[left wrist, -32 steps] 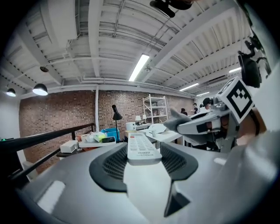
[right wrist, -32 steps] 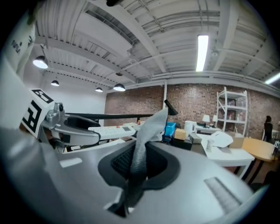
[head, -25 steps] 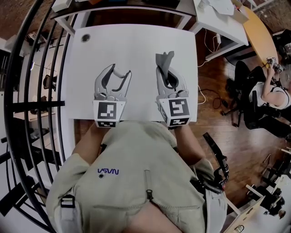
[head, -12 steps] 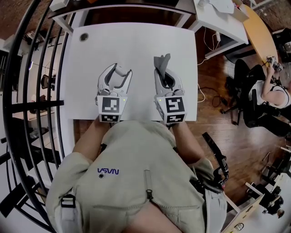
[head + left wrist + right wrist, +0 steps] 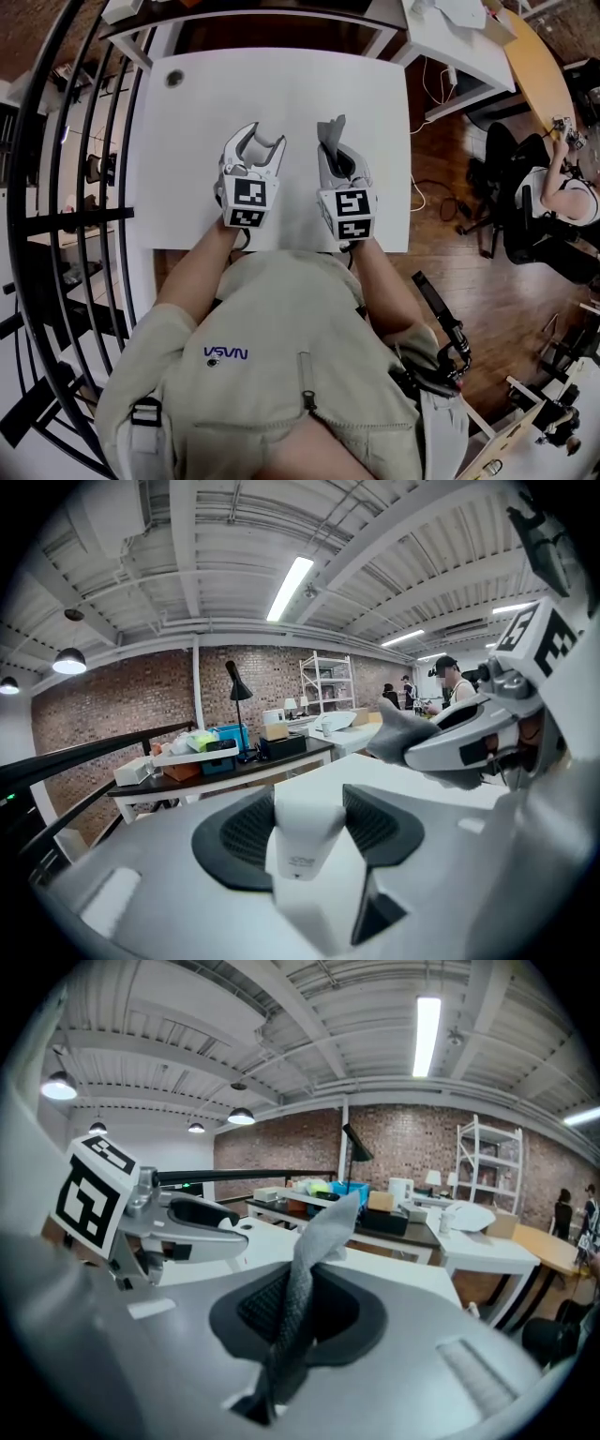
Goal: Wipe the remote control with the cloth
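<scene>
The left gripper clamps the white remote control over the table and the right gripper pinches the grey cloth, so brace the remote and drag the cloth's loose end along it.

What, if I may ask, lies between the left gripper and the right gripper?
Nothing: the head view shows only bare white table between the left gripper, holding the remote control, and the right gripper, holding the cloth.
</scene>
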`<state>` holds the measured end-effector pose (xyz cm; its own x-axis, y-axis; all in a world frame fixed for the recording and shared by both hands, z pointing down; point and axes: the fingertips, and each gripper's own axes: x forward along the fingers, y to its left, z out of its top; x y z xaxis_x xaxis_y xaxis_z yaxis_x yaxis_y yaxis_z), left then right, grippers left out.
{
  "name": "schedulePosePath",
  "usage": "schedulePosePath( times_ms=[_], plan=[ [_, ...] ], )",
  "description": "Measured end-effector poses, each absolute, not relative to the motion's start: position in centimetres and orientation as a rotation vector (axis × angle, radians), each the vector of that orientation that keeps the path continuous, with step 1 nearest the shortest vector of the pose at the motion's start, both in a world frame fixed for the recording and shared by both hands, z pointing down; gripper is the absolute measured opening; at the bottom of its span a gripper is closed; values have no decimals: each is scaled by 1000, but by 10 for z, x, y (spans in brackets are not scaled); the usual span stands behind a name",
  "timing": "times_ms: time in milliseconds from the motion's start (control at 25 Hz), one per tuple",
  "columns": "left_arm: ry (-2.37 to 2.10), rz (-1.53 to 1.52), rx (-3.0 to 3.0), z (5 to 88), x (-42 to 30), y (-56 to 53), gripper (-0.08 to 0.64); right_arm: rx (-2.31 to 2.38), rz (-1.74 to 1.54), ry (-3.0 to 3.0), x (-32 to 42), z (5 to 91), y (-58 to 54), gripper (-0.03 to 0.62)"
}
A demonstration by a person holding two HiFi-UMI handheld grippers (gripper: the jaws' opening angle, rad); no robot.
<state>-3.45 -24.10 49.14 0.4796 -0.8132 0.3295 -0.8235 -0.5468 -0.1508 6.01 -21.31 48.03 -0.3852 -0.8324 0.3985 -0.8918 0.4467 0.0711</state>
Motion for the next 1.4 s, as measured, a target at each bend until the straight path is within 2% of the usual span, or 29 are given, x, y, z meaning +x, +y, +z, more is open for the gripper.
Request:
schedulePosePath(
  times_ms=[560,1000,1400],
  plan=[
    [-1433,688,2609,551,-53,-217,239,1423,257,-2318,50,508,-212,23],
    [-1374,892,2475,603,-77,-190,240,1397,304,-2295,48,528,-208,23],
    [-1361,916,2462,608,-67,-194,239,1394,338,-2263,59,539,-208,23]
  ],
)
